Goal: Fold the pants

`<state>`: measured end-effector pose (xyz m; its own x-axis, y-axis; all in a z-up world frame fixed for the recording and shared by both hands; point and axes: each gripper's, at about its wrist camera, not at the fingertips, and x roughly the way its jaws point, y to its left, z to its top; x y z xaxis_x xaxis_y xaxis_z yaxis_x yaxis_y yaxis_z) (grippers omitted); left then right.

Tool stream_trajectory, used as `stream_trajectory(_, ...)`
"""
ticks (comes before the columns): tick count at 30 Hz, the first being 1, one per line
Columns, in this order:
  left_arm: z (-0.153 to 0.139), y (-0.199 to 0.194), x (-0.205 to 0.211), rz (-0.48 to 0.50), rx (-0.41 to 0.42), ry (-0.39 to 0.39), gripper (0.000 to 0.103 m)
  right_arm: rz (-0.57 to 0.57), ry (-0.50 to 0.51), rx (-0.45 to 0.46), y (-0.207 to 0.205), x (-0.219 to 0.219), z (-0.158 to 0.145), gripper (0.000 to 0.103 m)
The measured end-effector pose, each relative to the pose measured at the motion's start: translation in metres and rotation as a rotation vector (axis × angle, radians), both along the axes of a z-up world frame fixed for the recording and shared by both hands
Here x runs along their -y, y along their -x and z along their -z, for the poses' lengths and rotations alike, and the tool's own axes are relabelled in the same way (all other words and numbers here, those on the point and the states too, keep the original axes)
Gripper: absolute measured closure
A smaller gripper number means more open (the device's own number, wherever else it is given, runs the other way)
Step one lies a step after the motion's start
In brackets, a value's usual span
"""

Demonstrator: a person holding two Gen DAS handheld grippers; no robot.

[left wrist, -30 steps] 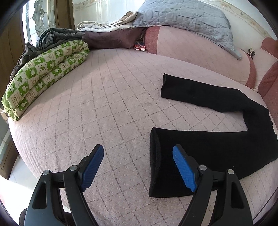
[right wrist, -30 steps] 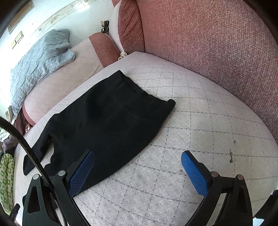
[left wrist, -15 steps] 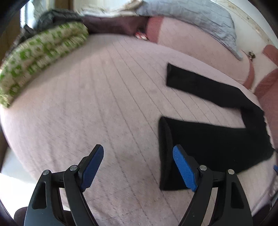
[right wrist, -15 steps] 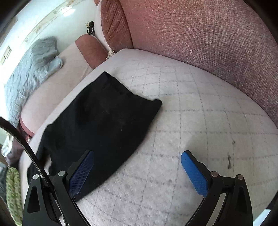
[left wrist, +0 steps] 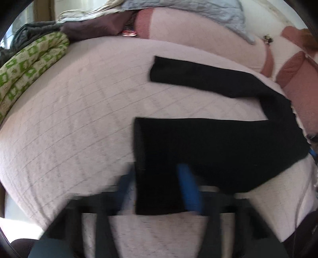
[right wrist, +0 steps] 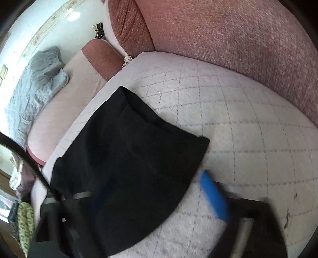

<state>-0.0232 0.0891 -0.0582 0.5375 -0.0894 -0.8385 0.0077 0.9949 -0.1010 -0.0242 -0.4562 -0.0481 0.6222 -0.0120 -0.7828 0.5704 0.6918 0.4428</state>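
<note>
Left wrist view
Pants: black knit pants (left wrist: 228, 142) lie flat on the pale pink quilted bed cover (left wrist: 79, 119), legs spread in a V – one leg runs to the far centre, the other ends at the near centre.
Left gripper: the left gripper (left wrist: 157, 186) is smeared by motion; its blue pads (left wrist: 188, 190) stand apart on either side of the near leg's hem, the cloth between them, not clamped.
Surroundings: a green-and-white patterned quilt roll (left wrist: 29, 65) lies at the far left; a grey quilted pillow (left wrist: 198, 10) rests on the far edge.

Right wrist view
Pants: the waist end of the pants (right wrist: 129, 168) lies on the bed cover (right wrist: 248, 129), waistband toward the far centre.
Right gripper: the right gripper (right wrist: 155, 194) straddles the near right corner of the waist – right blue pad (right wrist: 214, 196) on the cover just beside the cloth, left pad blurred over the black fabric; tongs wide.
Backdrop: a reddish-brown upholstered headboard (right wrist: 238, 39) curves along the far right.
</note>
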Motion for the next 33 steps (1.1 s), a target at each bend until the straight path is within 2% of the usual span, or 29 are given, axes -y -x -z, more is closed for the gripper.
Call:
stream_trajectory(1, -0.002, 0.0, 0.003, 0.003, -0.001, 0.003, 0.088, -0.002, 0.002, -0.024, -0.002, 0.0, 0.002, 0.08)
stream_trajectory(2, -0.003, -0.001, 0.004, -0.002, -0.003, 0.004, 0.089, -0.008, -0.04, -0.01, 0.0, 0.003, 0.005, 0.086)
stream_trajectory(4, -0.006, -0.004, 0.001, -0.008, -0.016, 0.044, 0.094, 0.017, -0.084, 0.024, 0.01, 0.007, 0.004, 0.088)
stream_trajectory(9, -0.024, -0.009, -0.01, -0.009, -0.002, 0.177, 0.095, 0.013, -0.105, 0.075, 0.034, 0.006, -0.013, 0.091)
stream_trajectory(12, -0.034, -0.009, -0.009, 0.014, 0.014, 0.22, 0.095, 0.012, -0.094, 0.088, 0.051, 0.004, -0.026, 0.094)
stream_trajectory(18, -0.037, -0.006, -0.007, 0.04, 0.009, 0.236, 0.095, 0.015, -0.043, 0.075, 0.08, 0.001, -0.041, 0.095)
stream_trajectory(22, -0.039, -0.004, -0.02, 0.008, 0.007, 0.267, 0.096, 0.033, -0.048, 0.08, 0.094, 0.005, -0.042, 0.096)
stream_trajectory(24, -0.035, -0.007, -0.027, -0.039, -0.019, 0.234, 0.096, 0.04, -0.055, 0.085, 0.098, 0.004, -0.043, 0.096)
stream_trajectory(26, -0.022, -0.011, -0.037, -0.094, -0.082, 0.23, 0.094, 0.054, -0.054, 0.075, 0.102, 0.003, -0.043, 0.096)
stream_trajectory(28, -0.014, -0.012, -0.045, -0.114, -0.125, 0.234, 0.093, 0.077, -0.063, 0.021, 0.099, 0.006, -0.034, 0.093)
stream_trajectory(29, -0.016, -0.009, -0.048, -0.112, -0.119, 0.242, 0.093, 0.093, -0.063, -0.012, 0.098, 0.01, -0.028, 0.092)
stream_trajectory(30, -0.022, -0.005, -0.05, -0.108, -0.102, 0.239, 0.092, 0.121, -0.064, -0.034, 0.1, 0.013, -0.024, 0.086)
stream_trajectory(32, -0.039, 0.005, -0.055, -0.107, -0.034, 0.184, 0.086, 0.155, -0.043, -0.028, 0.103, 0.016, -0.029, 0.086)
stream_trajectory(33, -0.049, 0.01, -0.059, -0.109, 0.002, 0.154, 0.074, 0.16, -0.022, -0.018, 0.105, 0.016, -0.034, 0.084)
